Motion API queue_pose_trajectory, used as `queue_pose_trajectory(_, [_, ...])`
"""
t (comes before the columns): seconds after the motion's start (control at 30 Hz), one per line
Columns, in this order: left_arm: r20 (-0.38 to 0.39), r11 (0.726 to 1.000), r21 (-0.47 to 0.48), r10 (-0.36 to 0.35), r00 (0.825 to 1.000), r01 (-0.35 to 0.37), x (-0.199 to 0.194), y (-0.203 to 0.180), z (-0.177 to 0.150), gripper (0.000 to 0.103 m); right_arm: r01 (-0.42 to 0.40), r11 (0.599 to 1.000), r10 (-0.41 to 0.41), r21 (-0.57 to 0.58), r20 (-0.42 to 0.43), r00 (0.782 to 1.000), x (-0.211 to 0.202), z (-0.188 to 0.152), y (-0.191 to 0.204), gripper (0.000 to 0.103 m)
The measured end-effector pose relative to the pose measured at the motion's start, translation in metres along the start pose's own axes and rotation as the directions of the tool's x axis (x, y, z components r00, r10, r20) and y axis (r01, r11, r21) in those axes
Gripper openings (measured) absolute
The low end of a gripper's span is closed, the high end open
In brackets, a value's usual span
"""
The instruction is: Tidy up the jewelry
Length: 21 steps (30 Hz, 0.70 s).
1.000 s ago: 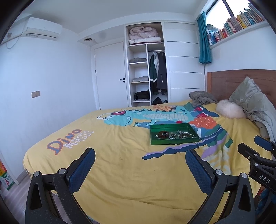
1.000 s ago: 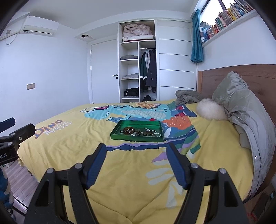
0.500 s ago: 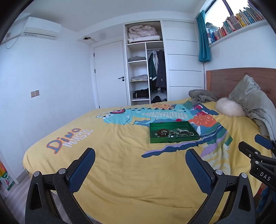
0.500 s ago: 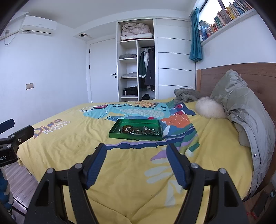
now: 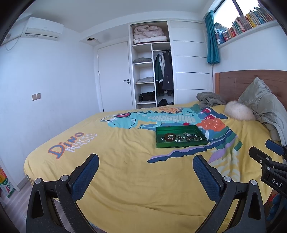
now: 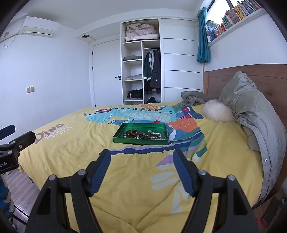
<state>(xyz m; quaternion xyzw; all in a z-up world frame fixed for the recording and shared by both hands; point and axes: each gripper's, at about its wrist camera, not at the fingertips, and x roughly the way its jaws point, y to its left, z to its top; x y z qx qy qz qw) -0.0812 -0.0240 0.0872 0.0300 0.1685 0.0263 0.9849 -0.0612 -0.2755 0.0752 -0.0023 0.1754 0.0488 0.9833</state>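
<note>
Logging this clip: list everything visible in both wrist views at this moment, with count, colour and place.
tray: 1, green, on the bed's middle
jewelry: several pieces, brown and silver, piled inside the tray; exact count unclear
bedspread: 1, yellow with dinosaur print, covering the bed
jacket: 1, grey-green, against the headboard
fluffy ball: 1, white, beside the jacket
crumpled cloth: 1, grey, far corner of the bed
wardrobe: 1, white, open shelves with clothes
door: 1, white, shut
air conditioner: 1, white, high on the wall
books: a row, mixed colours, window ledge
curtain: 1, teal
left gripper: open, empty
right gripper: open, empty
</note>
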Motion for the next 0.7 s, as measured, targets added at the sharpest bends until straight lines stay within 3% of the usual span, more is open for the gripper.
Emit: queue_pose_trajectory(0.7, [-0.011, 1.000, -0.003, -0.004, 1.000, 0.004, 0.0041, 0.0028, -0.0061, 0.103, 0.000, 1.000, 0.000, 0.000, -0.003, 1.000, 0.0002, -0.0021, -0.0020, 0.070])
